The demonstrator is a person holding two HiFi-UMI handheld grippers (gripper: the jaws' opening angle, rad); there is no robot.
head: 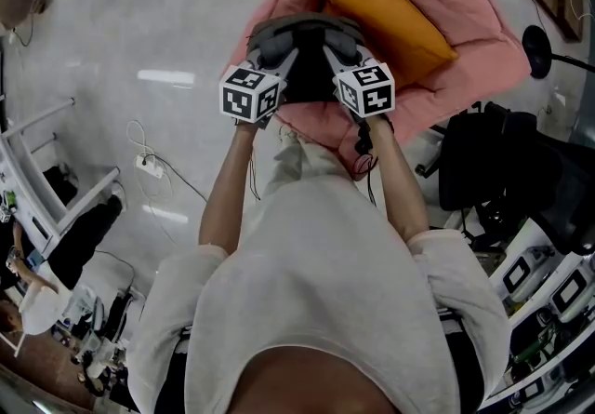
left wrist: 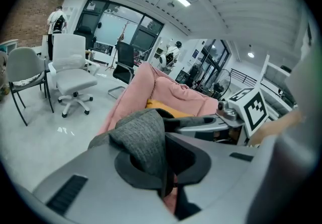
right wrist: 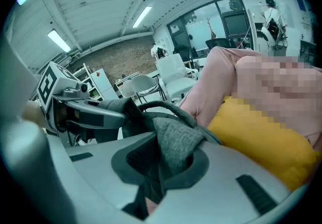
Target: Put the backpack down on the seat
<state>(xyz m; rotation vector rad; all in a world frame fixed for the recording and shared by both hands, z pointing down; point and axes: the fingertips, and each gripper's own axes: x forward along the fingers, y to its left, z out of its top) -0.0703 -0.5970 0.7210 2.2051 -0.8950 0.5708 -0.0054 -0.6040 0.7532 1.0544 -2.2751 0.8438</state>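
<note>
While left tongs (left wrist: 168, 180) and right tongs (right wrist: 157, 177) clamp the backpack (head: 297, 29), most is hidden.

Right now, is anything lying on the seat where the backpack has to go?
Yes. An orange cushion covers much of the pink seat, just beyond the backpack. The left gripper and right gripper are shut on the backpack over the seat's near edge.

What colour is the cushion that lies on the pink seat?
Orange-yellow. The cushion shows best in the head view.
</note>
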